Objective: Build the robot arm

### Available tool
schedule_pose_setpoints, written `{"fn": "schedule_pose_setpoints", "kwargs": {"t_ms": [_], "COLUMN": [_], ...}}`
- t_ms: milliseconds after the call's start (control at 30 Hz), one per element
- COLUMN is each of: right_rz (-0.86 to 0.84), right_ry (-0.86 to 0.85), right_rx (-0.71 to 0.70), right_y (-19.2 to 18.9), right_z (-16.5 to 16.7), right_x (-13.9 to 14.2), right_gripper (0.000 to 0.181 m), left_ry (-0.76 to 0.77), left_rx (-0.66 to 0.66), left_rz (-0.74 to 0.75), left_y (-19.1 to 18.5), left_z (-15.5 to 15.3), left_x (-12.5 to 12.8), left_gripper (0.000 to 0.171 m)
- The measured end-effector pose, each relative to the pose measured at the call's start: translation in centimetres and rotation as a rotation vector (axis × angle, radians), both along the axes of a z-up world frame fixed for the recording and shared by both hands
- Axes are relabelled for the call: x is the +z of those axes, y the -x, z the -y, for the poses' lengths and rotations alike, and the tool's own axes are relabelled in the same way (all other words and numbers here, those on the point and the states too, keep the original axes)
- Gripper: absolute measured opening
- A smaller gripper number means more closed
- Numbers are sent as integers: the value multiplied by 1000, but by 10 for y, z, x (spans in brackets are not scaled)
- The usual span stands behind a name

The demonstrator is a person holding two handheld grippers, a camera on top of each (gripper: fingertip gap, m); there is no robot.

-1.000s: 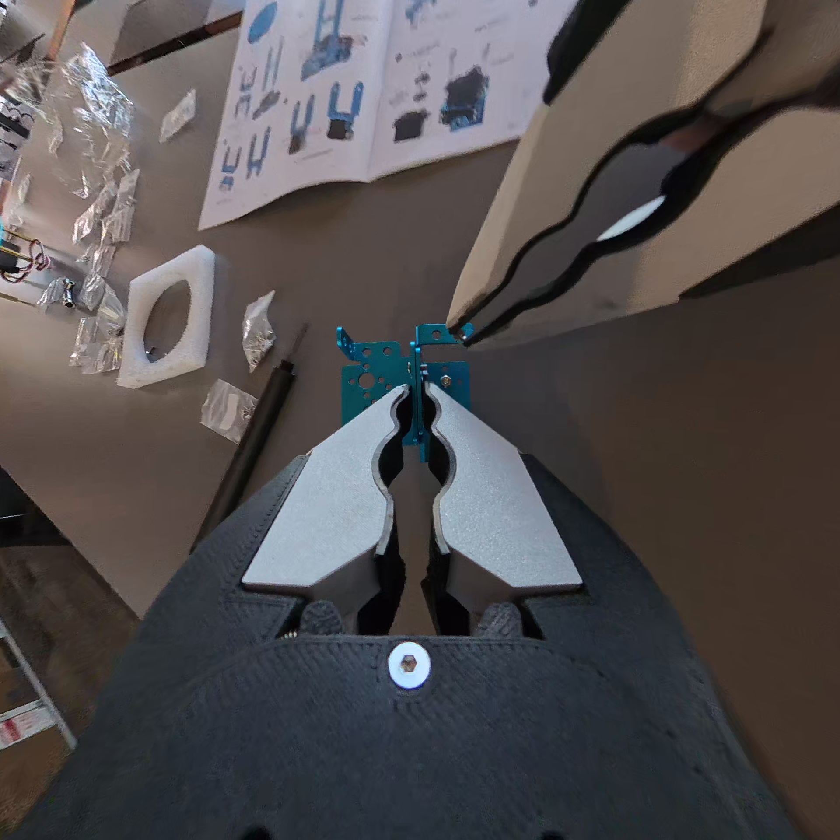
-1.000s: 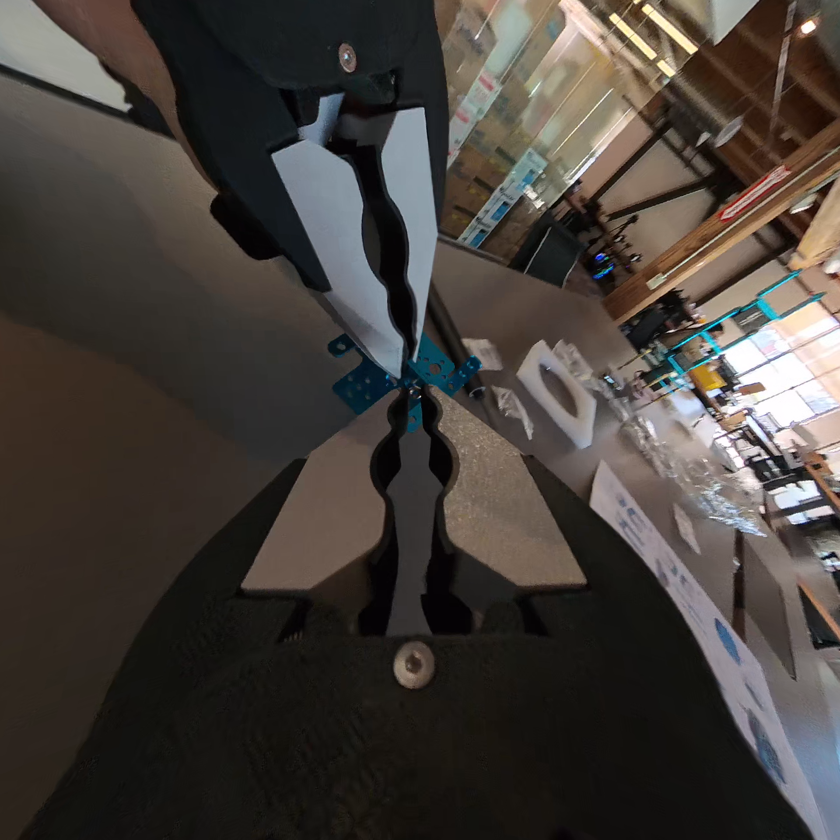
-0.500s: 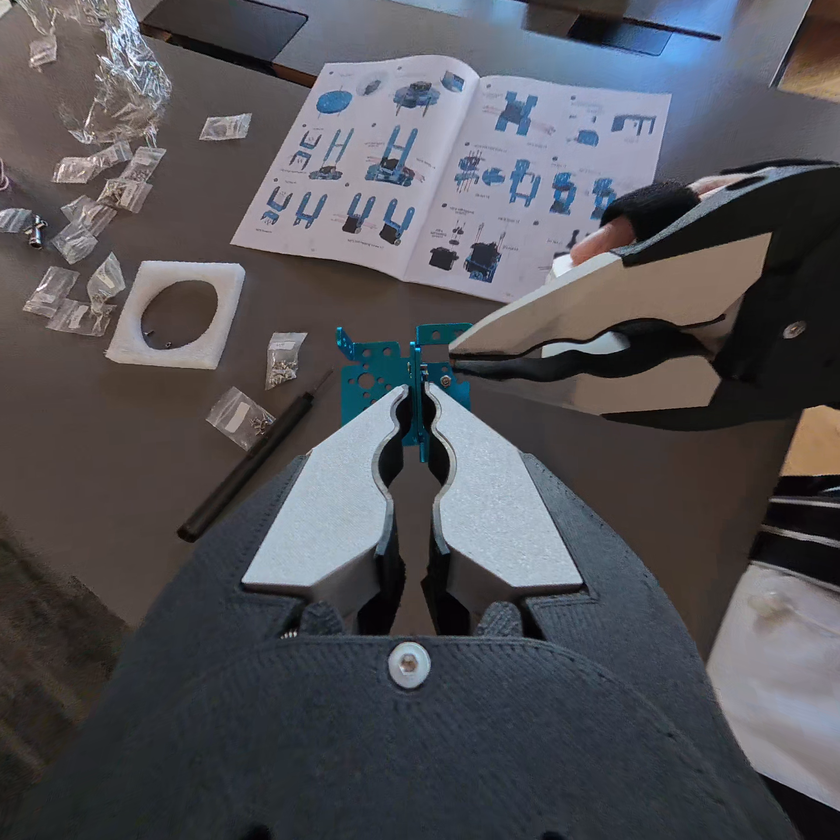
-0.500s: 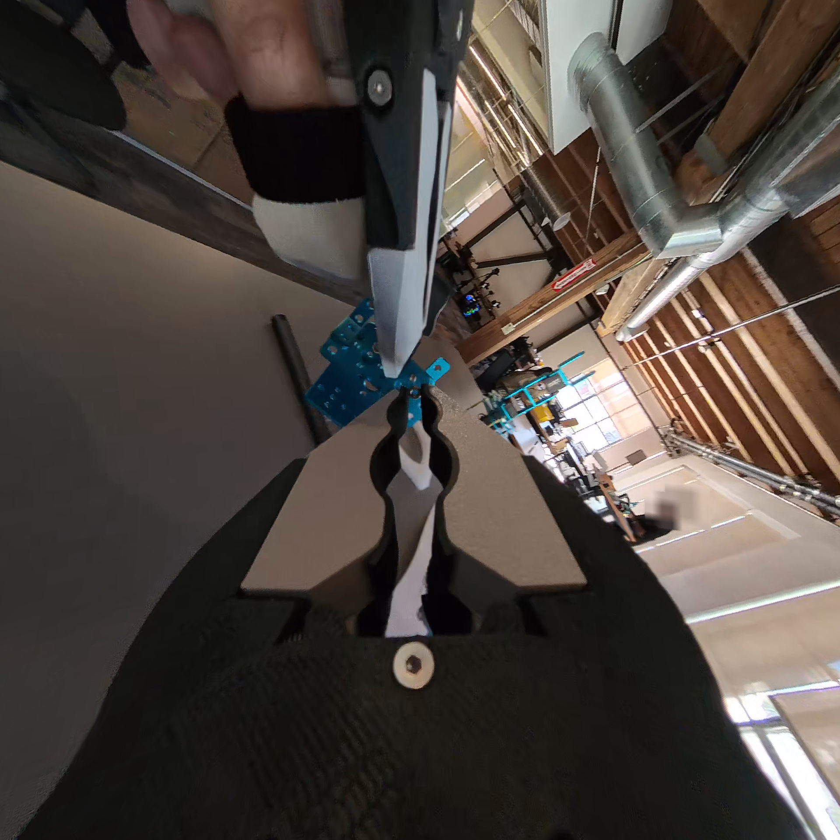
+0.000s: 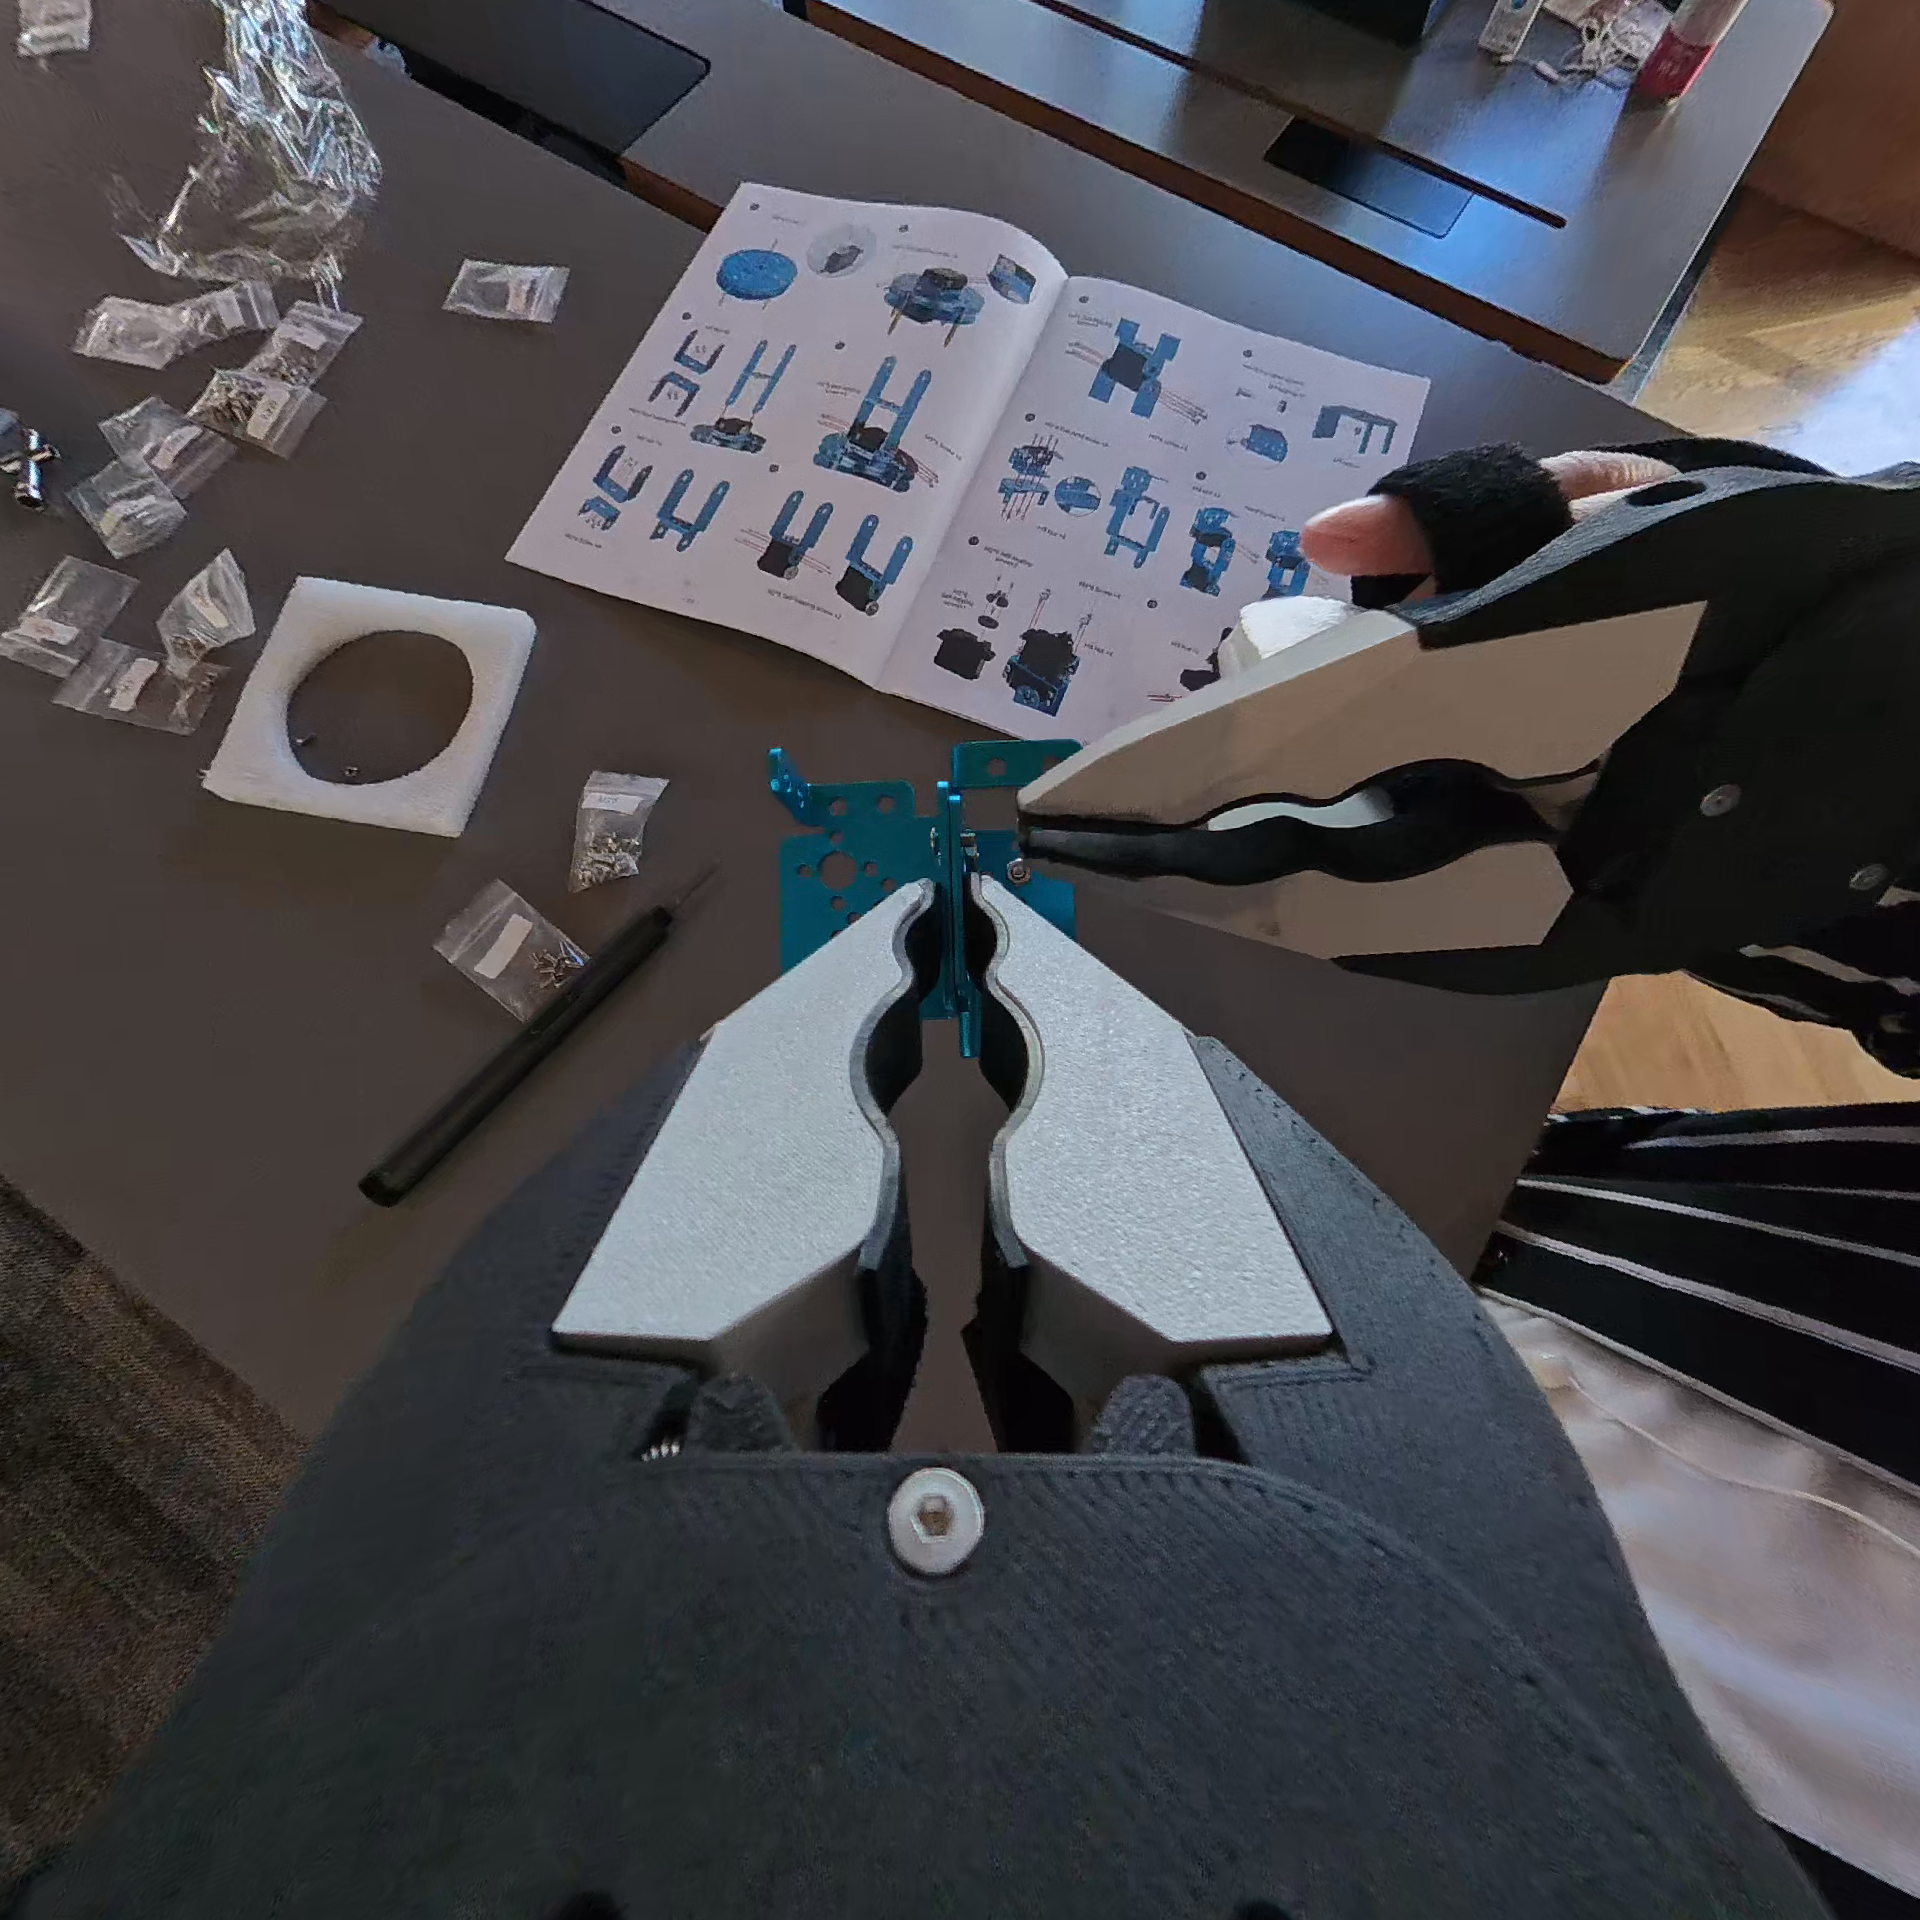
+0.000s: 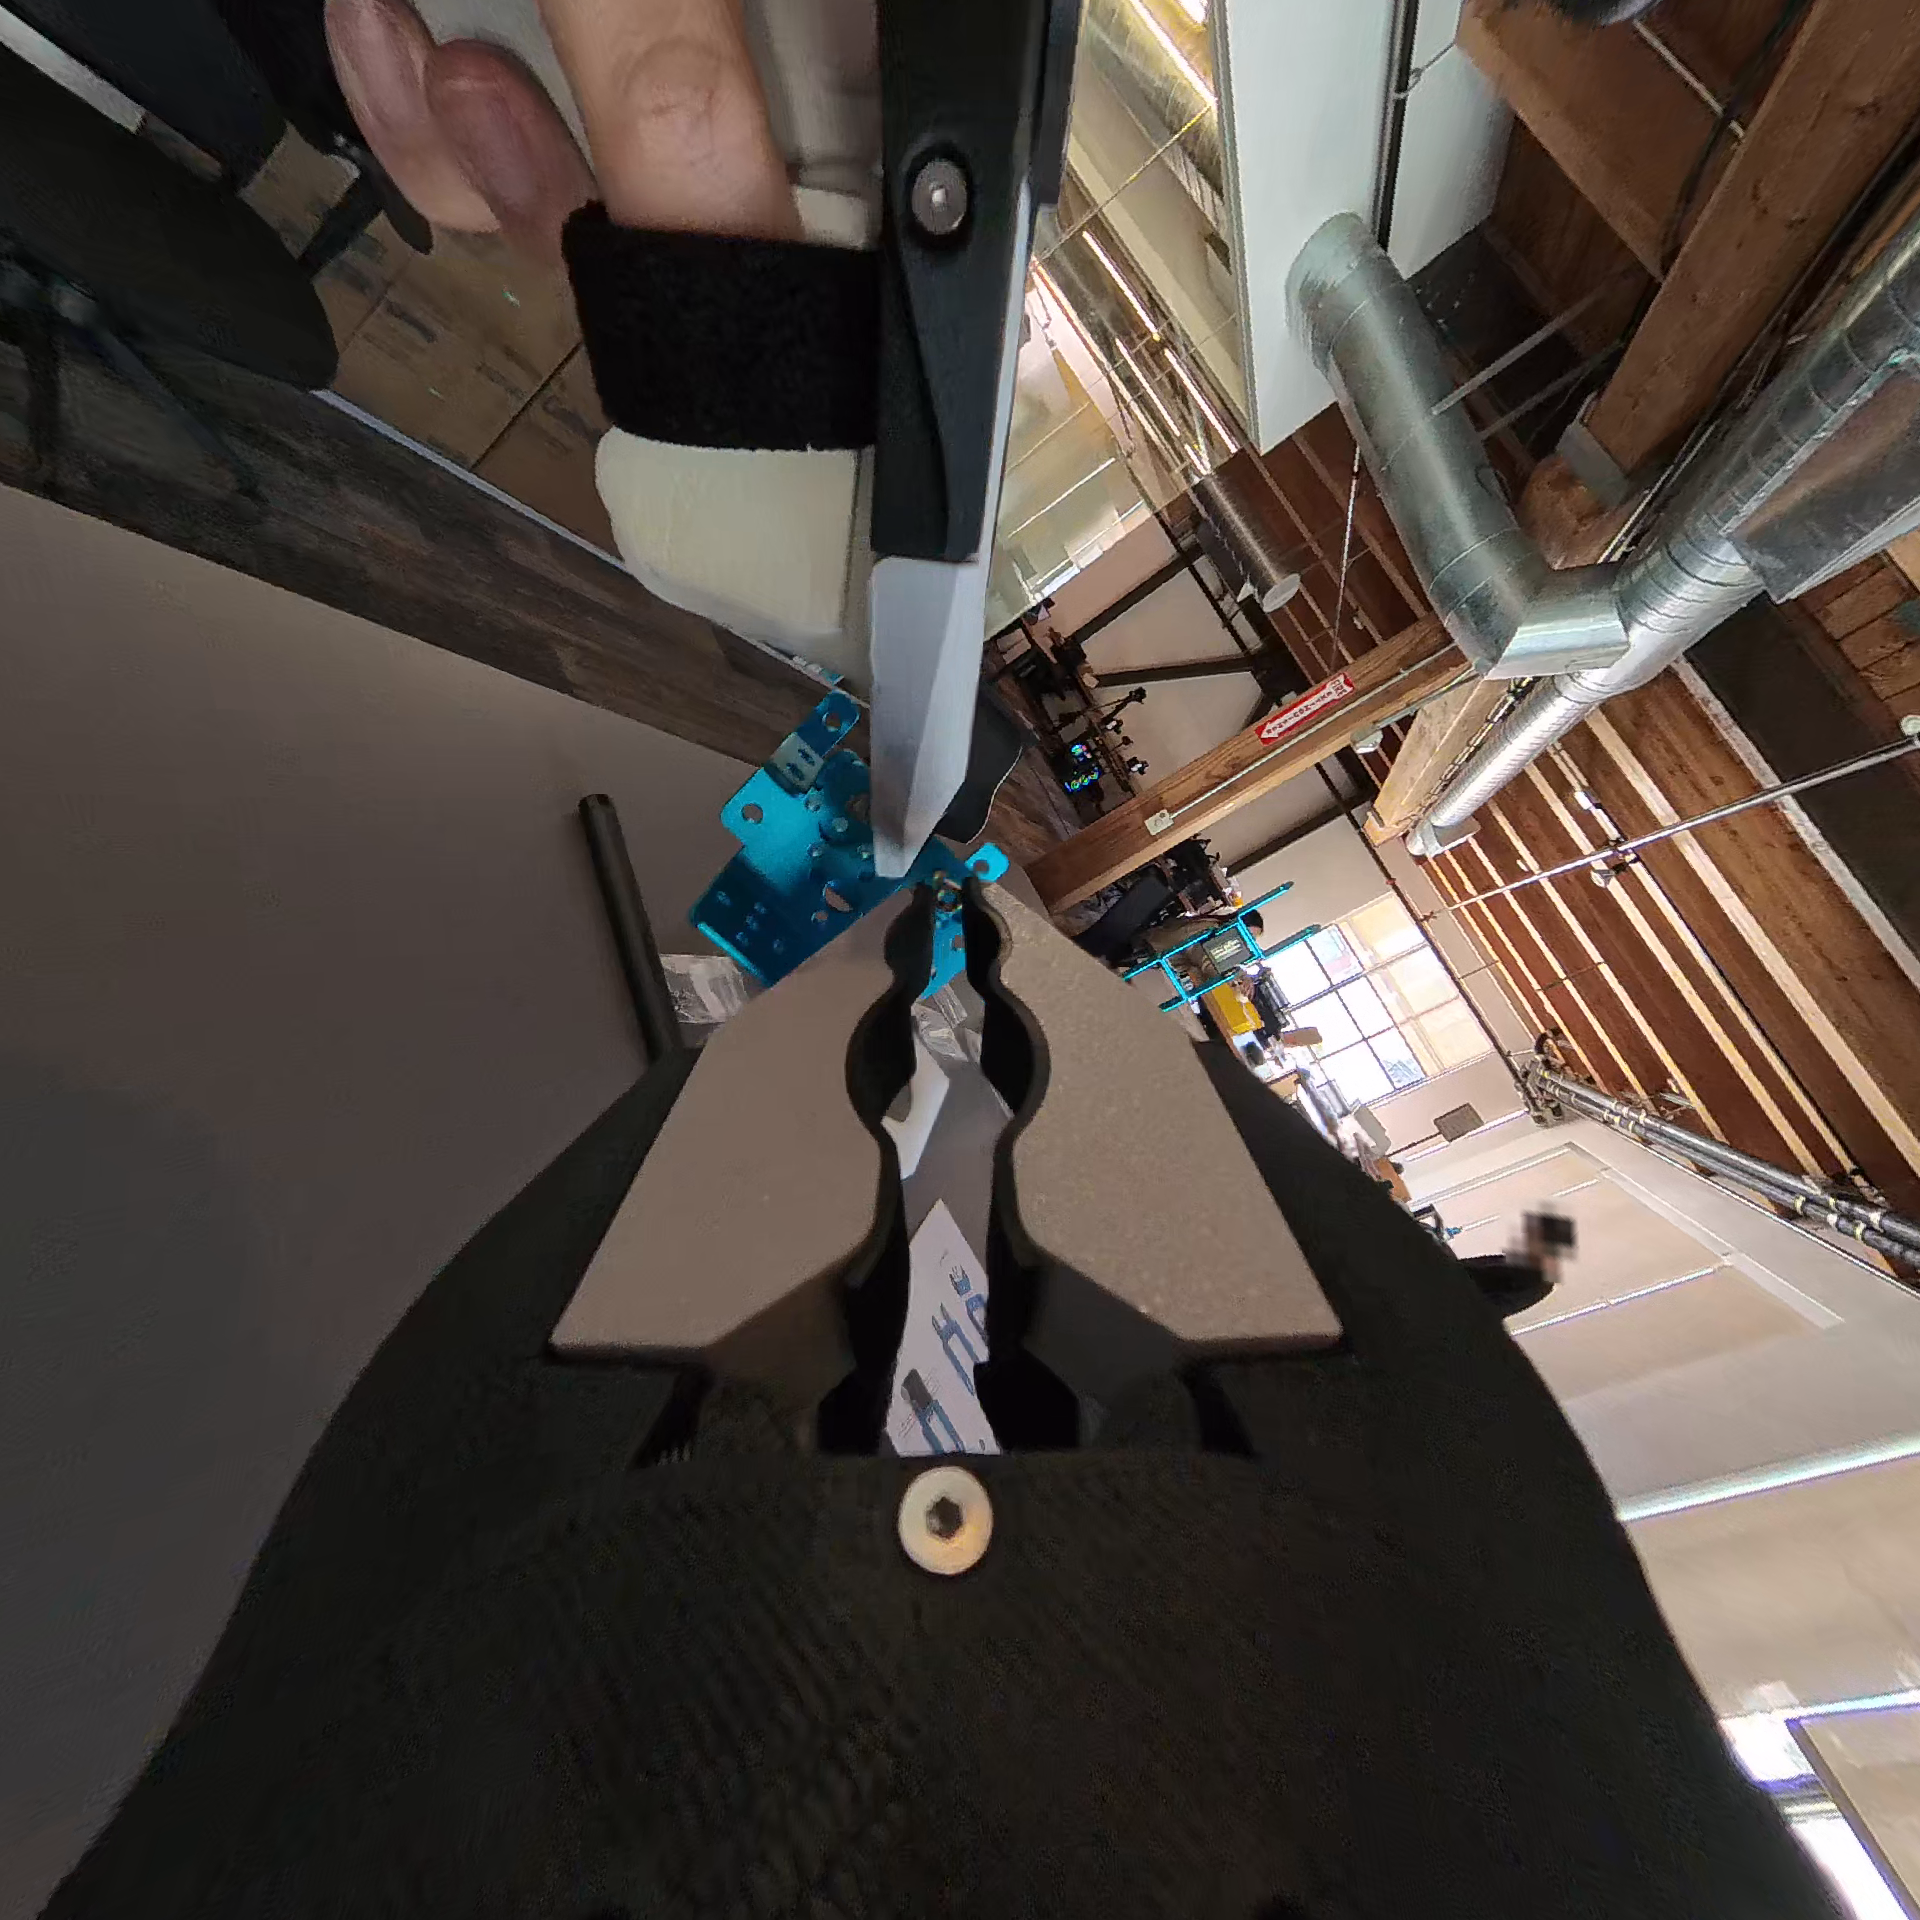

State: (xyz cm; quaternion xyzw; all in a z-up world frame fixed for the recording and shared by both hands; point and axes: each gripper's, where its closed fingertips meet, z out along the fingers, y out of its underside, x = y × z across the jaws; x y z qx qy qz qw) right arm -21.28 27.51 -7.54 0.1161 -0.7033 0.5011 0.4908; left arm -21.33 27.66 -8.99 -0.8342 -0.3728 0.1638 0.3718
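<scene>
A blue perforated metal bracket assembly [image 5: 842, 873] is held above the dark table [image 5: 260, 987]. My left gripper [image 5: 956, 899] is shut on its upright plate. My right gripper [image 5: 1027, 829] comes in from the right, held by a hand with a black finger strap. Its tips are closed on a small fastener [image 5: 1016, 871] at the bracket's right face. In the right wrist view the right gripper [image 6: 940, 896] pinches at the bracket [image 6: 790, 883]. The left gripper [image 6: 902, 847] reaches down onto the bracket from above there.
An open instruction booklet [image 5: 966, 457] lies behind the bracket. A white foam square with a round hole [image 5: 478, 665], a black screwdriver [image 5: 520, 1049], small parts bags [image 5: 618, 826] and crumpled plastic [image 5: 270, 177] lie left. The table edge runs front-left. A person's clothing [image 5: 1714, 1351] is at right. The tips of both grippers are at nearly the same place. Left tips and right tips are each some 25 centimetres from the black screwdriver [image 5: 520, 1049].
Both views have swung round the bracket. The right gripper, first seen above it, now comes in level from the right. Both grippers stay shut at the bracket.
</scene>
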Motion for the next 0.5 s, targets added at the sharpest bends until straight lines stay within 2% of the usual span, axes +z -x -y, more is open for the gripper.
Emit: {"fn": "schedule_pose_setpoints", "kwargs": {"t_ms": [233,500], "right_rz": [2,-62], "right_ry": [1,62], "right_rx": [2,8], "right_y": [1,-2], "right_z": [-1,-5], "right_x": [3,18], "right_gripper": [5,5], "left_ry": [39,93], "left_rx": [-8,-33], "left_rz": [-37,-82], "left_y": [0,-2], "left_z": [-4,-9], "left_x": [7,17], "left_gripper": [2,2]}}
